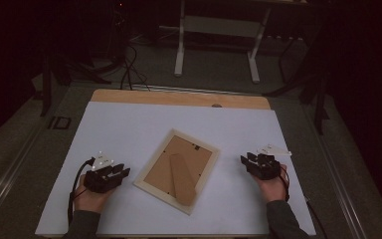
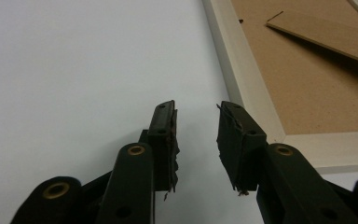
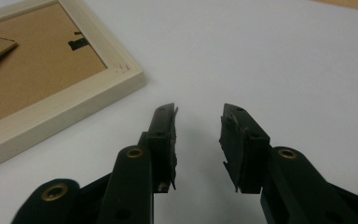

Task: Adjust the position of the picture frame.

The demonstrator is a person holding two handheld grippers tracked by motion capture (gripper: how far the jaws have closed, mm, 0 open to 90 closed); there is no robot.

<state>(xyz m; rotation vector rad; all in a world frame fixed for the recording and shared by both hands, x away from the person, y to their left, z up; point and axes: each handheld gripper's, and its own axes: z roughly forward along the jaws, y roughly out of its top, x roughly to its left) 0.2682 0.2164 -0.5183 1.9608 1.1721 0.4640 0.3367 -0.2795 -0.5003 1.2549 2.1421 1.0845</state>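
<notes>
White sheeting [image 1: 129, 129] covers the table, leaving a bare wooden strip [image 1: 179, 98] along the far edge; dark floor and a white stand's legs [image 1: 216, 45] lie beyond. One picture frame [image 1: 176, 170] lies face down near the centre, backing board up, its long axis running from near-left to far-right, with one flat easel strut [image 1: 183, 177] on the board. Open sheet surrounds it on every side, widest toward the far edge. Two grippers rest on the sheet, one per hand: the left gripper [image 2: 196, 140] just beside the frame's left rail, the right gripper [image 3: 198, 140] near its right corner. Each has its jaws parted with nothing between them.
</notes>
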